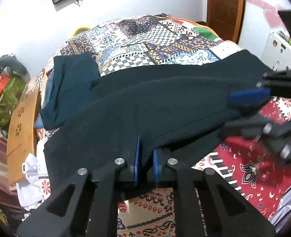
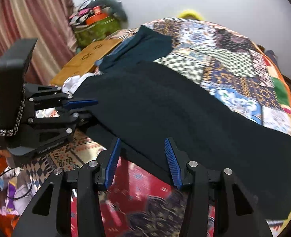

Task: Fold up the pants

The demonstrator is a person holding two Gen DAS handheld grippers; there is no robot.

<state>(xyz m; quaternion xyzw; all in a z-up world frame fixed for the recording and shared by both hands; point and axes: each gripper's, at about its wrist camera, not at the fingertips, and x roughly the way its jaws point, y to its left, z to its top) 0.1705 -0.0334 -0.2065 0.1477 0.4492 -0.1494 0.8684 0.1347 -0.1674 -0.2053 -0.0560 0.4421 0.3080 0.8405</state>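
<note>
Dark pants (image 1: 145,102) lie spread across the patterned bed; in the right wrist view the pants (image 2: 185,114) run from left to lower right. My left gripper (image 1: 145,154) is shut on the pants' near edge, with cloth pinched between its blue pads. From the right wrist view, the left gripper (image 2: 92,108) bites the pants' left end. My right gripper (image 2: 142,154) stands open, its blue pads (image 2: 113,158) apart at the pants' near edge. In the left wrist view the right gripper (image 1: 236,112) has one finger above the cloth and one below, neither pressing.
A folded dark teal garment (image 1: 70,86) sits on the bed's far left, next to a wooden board (image 1: 23,122). The patchwork bedspread (image 1: 137,39) covers the bed. White cloth (image 1: 30,177), a green bag (image 1: 9,94), a curtain (image 2: 26,19) and a door (image 1: 224,6) surround it.
</note>
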